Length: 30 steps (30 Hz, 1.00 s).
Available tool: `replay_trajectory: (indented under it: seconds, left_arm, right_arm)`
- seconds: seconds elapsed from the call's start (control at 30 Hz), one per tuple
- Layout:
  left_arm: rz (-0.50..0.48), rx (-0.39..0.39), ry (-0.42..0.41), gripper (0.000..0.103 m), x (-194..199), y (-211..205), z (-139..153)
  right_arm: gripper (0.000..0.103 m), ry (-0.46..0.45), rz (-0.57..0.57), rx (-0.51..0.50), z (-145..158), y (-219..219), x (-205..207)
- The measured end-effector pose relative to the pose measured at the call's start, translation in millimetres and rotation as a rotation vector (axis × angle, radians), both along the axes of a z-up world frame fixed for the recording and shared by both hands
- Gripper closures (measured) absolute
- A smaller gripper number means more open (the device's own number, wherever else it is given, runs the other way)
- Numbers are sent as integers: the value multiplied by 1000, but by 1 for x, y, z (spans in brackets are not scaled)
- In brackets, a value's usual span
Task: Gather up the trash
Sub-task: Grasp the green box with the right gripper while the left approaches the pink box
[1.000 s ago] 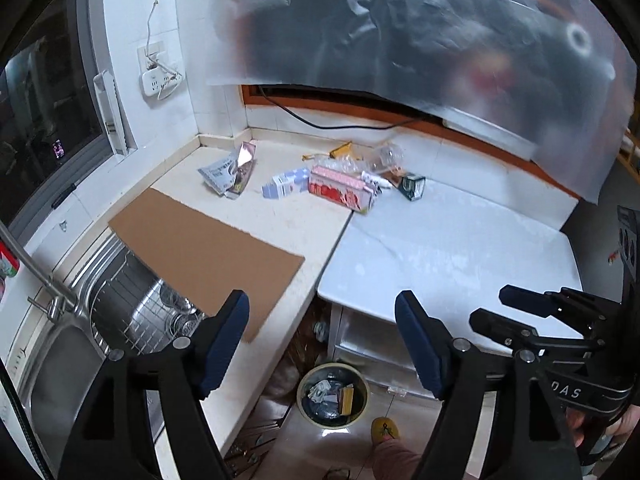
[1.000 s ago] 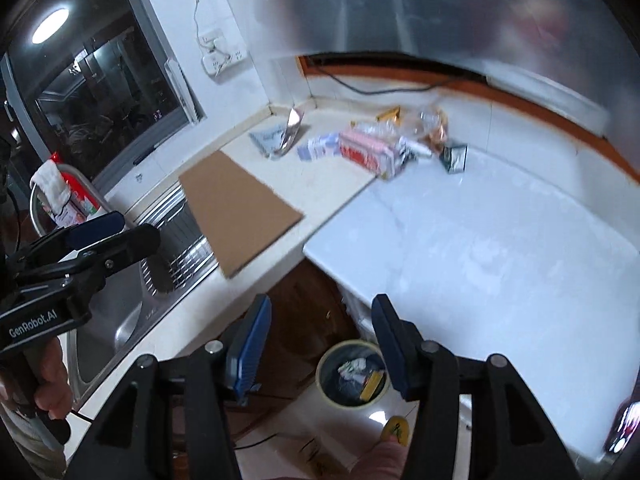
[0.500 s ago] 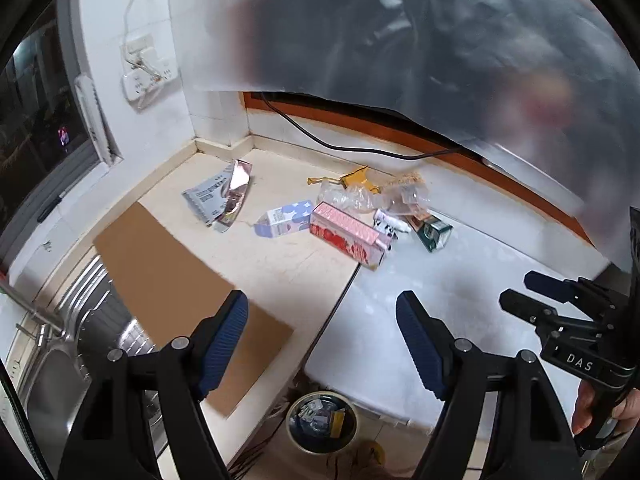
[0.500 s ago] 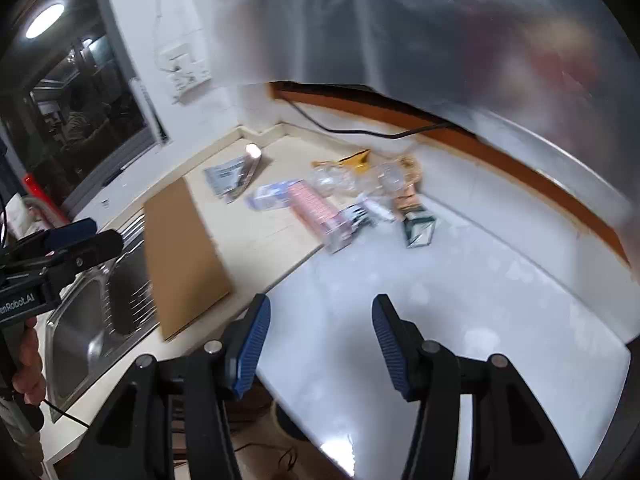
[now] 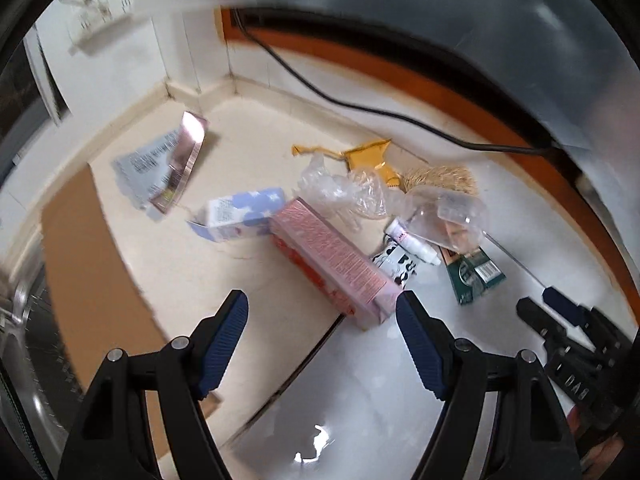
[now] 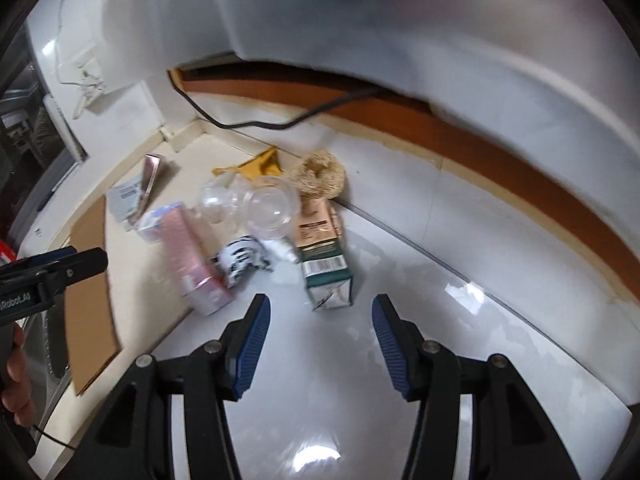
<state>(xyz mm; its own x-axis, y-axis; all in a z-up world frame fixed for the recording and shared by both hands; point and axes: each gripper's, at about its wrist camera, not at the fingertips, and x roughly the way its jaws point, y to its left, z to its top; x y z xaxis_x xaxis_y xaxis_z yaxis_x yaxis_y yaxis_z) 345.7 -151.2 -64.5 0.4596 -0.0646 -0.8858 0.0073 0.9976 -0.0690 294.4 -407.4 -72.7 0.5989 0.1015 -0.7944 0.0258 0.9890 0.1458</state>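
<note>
Both wrist cameras looked down from above the counter point(image 5: 192, 280) toward its back corner; both framed the pink box point(image 5: 332, 256) point(image 6: 188, 264) nearby.

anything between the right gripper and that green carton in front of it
No. In the right wrist view the right gripper is open, and only bare glossy white counter separates its fingertips from the green carton, which lies just ahead, untouched.

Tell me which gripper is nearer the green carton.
Right. The right gripper hovers open just in front of the green carton; the left gripper faces the pink box, off to the carton's side.
</note>
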Motion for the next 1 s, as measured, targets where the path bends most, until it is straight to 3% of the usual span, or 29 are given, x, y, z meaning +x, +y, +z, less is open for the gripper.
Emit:
replay_trajectory:
  seconds: [0.2, 0.43, 0.6, 0.67, 0.7, 0.8, 0.83, 0.9, 1.0]
  left_arm:
    - [91, -25, 63, 28, 36, -5, -37]
    - [172, 33, 125, 27, 62, -10, -64]
    - [177, 90, 130, 27, 71, -17, -75]
    - [176, 103, 146, 27, 70, -16, -83]
    - [175, 104, 156, 30, 69, -14, -87]
    - [180, 101, 182, 59, 65, -4, -96]
    - [179, 72, 189, 64, 63, 1, -98]
    - [187, 58, 180, 64, 57, 9, -98]
    - [188, 118, 145, 66, 46, 17, -95]
  right_arm:
    - [50, 24, 15, -25, -29, -2, 27]
    - [50, 50, 44, -34, -51, 4, 48]
    - [50, 48, 46, -44, -60, 5, 57]
    - [55, 32, 54, -57, -62, 8, 59]
    - [65, 22, 71, -59, -62, 11, 59]
    - [65, -8, 100, -93, -61, 19, 57]
    - [66, -28, 117, -98, -59, 23, 55]
    - [66, -62, 147, -103, -55, 31, 50]
    - [66, -107, 203, -130, -46, 48, 42]
